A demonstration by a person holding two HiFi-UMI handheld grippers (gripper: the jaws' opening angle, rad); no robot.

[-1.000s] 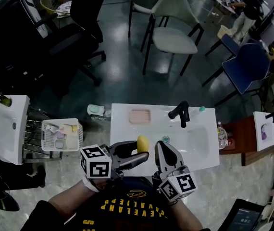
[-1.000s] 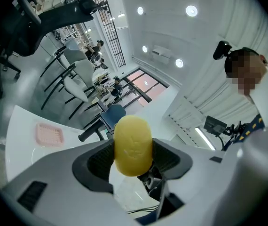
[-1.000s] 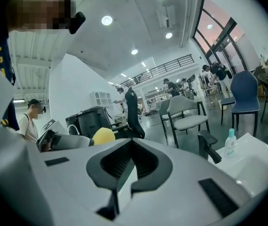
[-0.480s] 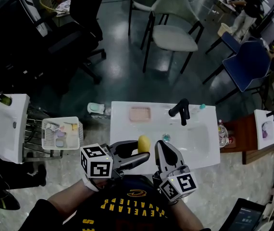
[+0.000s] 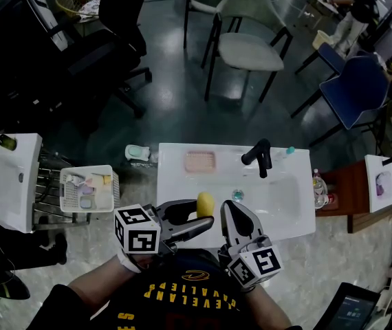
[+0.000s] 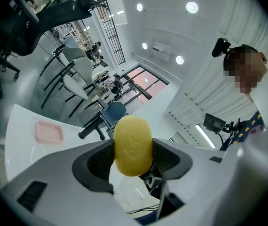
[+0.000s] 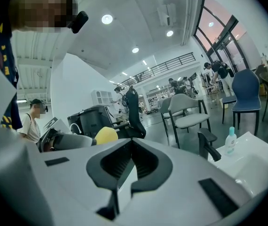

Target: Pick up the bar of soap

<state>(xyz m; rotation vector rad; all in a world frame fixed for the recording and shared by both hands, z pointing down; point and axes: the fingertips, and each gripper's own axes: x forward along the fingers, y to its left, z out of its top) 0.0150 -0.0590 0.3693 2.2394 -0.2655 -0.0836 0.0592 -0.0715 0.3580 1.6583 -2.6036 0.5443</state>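
The yellow oval bar of soap [image 5: 204, 203] [image 6: 132, 145] is held up off the white sink unit [image 5: 179, 184], clamped between the dark pads of my left gripper [image 5: 201, 216] [image 6: 133, 161], which is shut on it. The soap [image 7: 106, 135] also shows at the left of the right gripper view. My right gripper [image 5: 233, 216] [image 7: 132, 155] hovers just right of the left one, over the sink's near edge, its jaws closed together with nothing between them. A pink soap dish [image 5: 200, 161] [image 6: 49, 132] lies bare on the sink's back left.
A black tap [image 5: 258, 158] stands behind the basin [image 5: 275, 199]. A white basket [image 5: 86, 191] of small items sits left of the sink. Grey chairs [image 5: 247, 43] and a blue chair [image 5: 357, 91] stand on the floor beyond. A person [image 7: 33, 121] sits at far left.
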